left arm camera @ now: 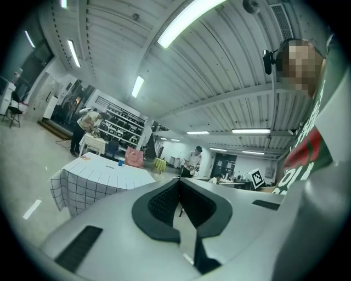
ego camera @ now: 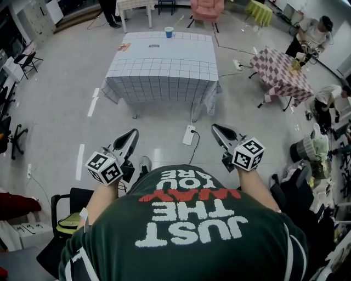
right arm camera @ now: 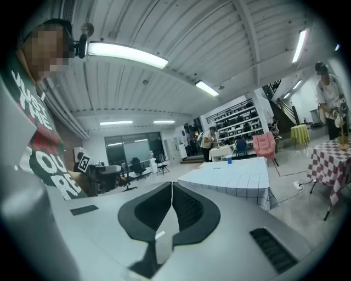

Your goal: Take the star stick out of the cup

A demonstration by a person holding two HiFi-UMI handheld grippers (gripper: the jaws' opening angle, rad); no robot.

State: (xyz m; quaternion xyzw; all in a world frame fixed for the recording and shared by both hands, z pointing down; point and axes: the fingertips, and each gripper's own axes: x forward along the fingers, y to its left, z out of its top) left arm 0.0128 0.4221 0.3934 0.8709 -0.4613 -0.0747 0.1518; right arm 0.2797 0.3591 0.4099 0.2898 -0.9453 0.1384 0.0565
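Note:
A blue cup (ego camera: pixel 169 32) stands near the far edge of a table covered with a white checked cloth (ego camera: pixel 162 66), well ahead of me across open floor. It also shows as a small blue dot, the cup (left arm camera: pixel 120 162), in the left gripper view and the cup (right arm camera: pixel 228 160) in the right gripper view. No star stick can be made out at this distance. My left gripper (ego camera: pixel 133 135) and right gripper (ego camera: pixel 215 129) are held close to my body, far from the table. Both have their jaws shut with nothing between them.
A power strip with its cable (ego camera: pixel 190 135) lies on the floor between me and the table. A table with a red checked cloth (ego camera: pixel 281 68) stands to the right with people near it. A pink chair (ego camera: pixel 207 10) is behind the table, office chairs (ego camera: pixel 13 131) at left.

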